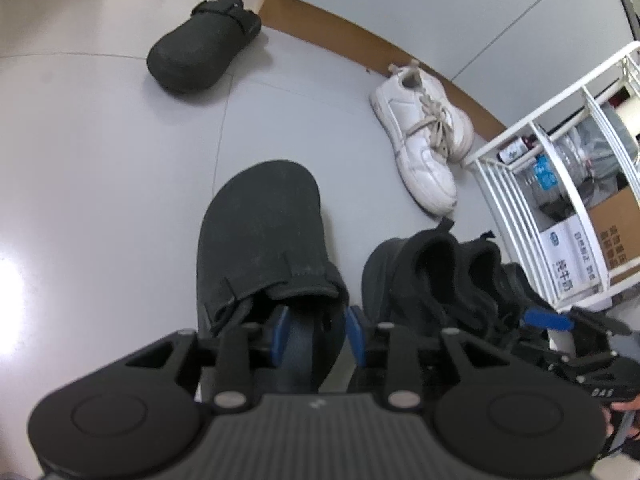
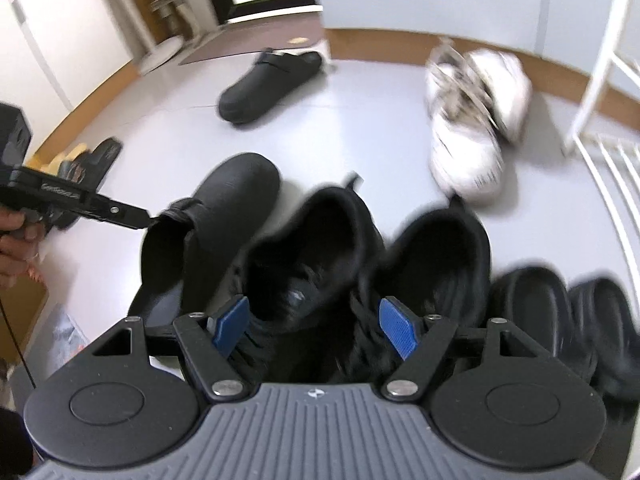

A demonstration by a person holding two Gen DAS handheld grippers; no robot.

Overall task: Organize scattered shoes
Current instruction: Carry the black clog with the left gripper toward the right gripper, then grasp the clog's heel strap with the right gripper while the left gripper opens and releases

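Blue-padded left tongs (image 1: 316, 330) parted around black clog (image 1: 264, 240) heel, not pinching; clog on floor (image 1: 100, 140) beside black sneakers (image 2: 360, 264). Right tongs (image 2: 314, 328) spread wide, gripping nothing, above sneakers. Risk: pad snagging clog rim, dragging it askew. White sneakers (image 2: 476, 120) blurred; second clog (image 1: 204, 44) well apart.

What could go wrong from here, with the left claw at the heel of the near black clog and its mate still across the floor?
1. The left claw is part open around the near black clog heel; pulling away carelessly may snag it and skew the clog.
2. Reaching for the far clog means passing over the white sneakers or black sneakers, which could get knocked.
3. The right claw hangs open close above the black sneakers and may bump them.
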